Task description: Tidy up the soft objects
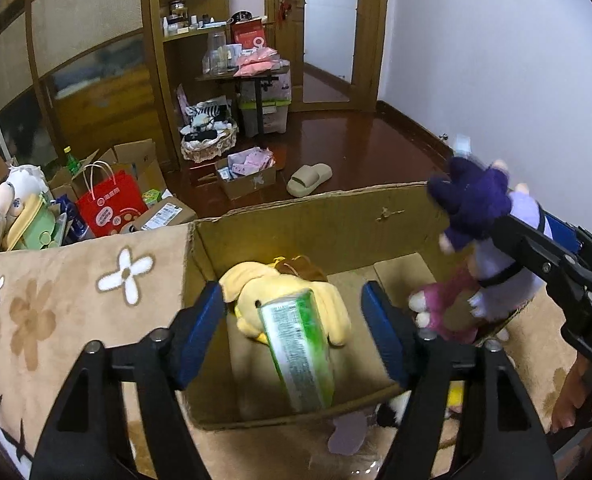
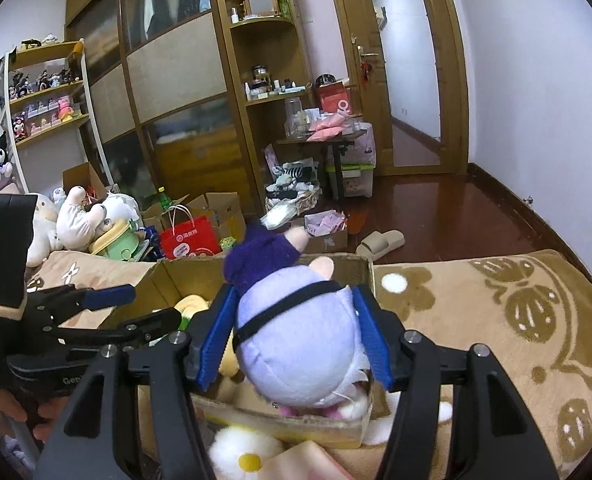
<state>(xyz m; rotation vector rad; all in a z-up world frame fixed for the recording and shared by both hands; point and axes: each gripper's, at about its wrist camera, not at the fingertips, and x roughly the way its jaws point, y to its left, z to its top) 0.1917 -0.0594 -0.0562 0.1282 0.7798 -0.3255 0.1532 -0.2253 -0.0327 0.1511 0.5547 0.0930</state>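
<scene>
The left gripper is being held over the open cardboard box, its blue pads spread wide apart. Between them a green tissue pack is seen, blurred, with a clear gap to each pad; nothing is being gripped. Just beyond the pack, a yellow plush is lying on the box floor.

To the right of that tool, the right gripper is being held over the near right corner of the same box. A lavender plush doll with dark purple hair is sitting between its blue pads. The left pad is lying against the doll's side, while a slim gap seems to be showing at the right one; whether the doll is being pinched cannot be told. The doll's pink legs are hanging down inside the box.
</scene>
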